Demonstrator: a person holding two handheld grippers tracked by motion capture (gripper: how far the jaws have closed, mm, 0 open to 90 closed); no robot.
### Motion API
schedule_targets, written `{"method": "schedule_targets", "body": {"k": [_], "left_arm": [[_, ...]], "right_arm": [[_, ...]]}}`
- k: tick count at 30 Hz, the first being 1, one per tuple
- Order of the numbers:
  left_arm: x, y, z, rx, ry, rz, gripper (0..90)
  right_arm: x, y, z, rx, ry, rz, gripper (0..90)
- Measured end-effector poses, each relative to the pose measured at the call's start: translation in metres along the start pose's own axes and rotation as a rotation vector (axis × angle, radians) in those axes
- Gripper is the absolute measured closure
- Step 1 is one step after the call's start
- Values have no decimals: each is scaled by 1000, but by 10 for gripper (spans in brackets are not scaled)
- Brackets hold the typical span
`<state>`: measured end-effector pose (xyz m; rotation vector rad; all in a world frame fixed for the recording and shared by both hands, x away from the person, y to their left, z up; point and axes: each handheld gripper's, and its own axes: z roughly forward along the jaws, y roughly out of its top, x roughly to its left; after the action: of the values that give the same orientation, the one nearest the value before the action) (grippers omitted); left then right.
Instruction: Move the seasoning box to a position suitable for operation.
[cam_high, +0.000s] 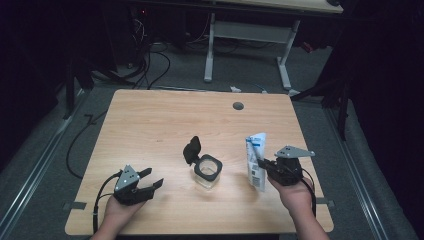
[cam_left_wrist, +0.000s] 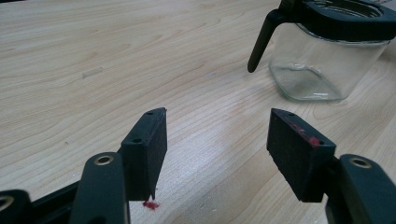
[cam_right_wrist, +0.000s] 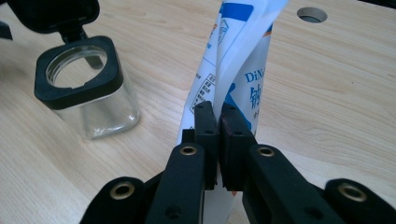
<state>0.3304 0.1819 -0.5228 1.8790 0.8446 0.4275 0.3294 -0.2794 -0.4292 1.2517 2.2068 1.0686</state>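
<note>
A clear glass jar (cam_high: 207, 173) with a black square rim stands mid-table, its black flip lid (cam_high: 191, 149) hinged open to the left. The jar (cam_left_wrist: 322, 60) looks empty in the left gripper view. A white and blue pouch (cam_high: 256, 161) stands upright to the jar's right. My right gripper (cam_high: 265, 167) is shut on the pouch (cam_right_wrist: 243, 60), its pads pinching a lower fold, with the jar (cam_right_wrist: 88, 88) to the left. My left gripper (cam_high: 150, 181) rests near the table's front left, open, with nothing between its pads (cam_left_wrist: 299, 149); the jar lies ahead to its right.
The light wooden table (cam_high: 165, 120) has a round grey cable hole (cam_high: 238, 106) near its far edge. A small red crumb (cam_left_wrist: 150, 204) lies under the left gripper. Beyond the table stand cables and another desk's white legs (cam_high: 210, 50).
</note>
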Motion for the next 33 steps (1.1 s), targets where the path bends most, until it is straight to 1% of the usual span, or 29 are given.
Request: {"method": "schedule_targets", "body": {"k": [3,5,9,10,12,16,17,18,19,20,25,28,32,33], "left_arm": [[0,0,0,-2,0,2,384],[1,0,0,-1,0,0,384],[1,0,1,3,-2,-1,384],[1,-1,1,3,-2,0,384],[1,-1,1,5,-5,2,384],[0,-1,2,3,-7,3,384],[0,-1,2,3,-7,3,384],[0,-1,2,4,-8,2,384],[-1,-1,2,4,-8,3,384],[-1,-1,2,4,-9,4,384],[-1,-1,2,5,-10,4,384],[-2,-1,3,9,-16,6,384],[-2,-1,3,7,-17,9,384],[-2,-1,3,7,-17,8,384]], "right_arm": [[2,3,0,17,4,-15,879],[2,5,-2,22,18,-6,880],[2,7,-3,33,25,-13,880],[1,9,-4,47,30,-15,881],[1,9,-4,50,31,-19,881],[0,10,-6,75,37,-17,886],[0,10,-6,81,38,-17,886],[1,11,-7,94,33,-33,887],[1,11,-7,94,33,-33,887],[2,12,-8,110,28,-40,886],[1,13,-8,128,27,-40,886],[1,14,-6,158,20,-59,886],[0,15,-5,189,24,-63,886],[1,16,-4,193,25,-58,887]]}}
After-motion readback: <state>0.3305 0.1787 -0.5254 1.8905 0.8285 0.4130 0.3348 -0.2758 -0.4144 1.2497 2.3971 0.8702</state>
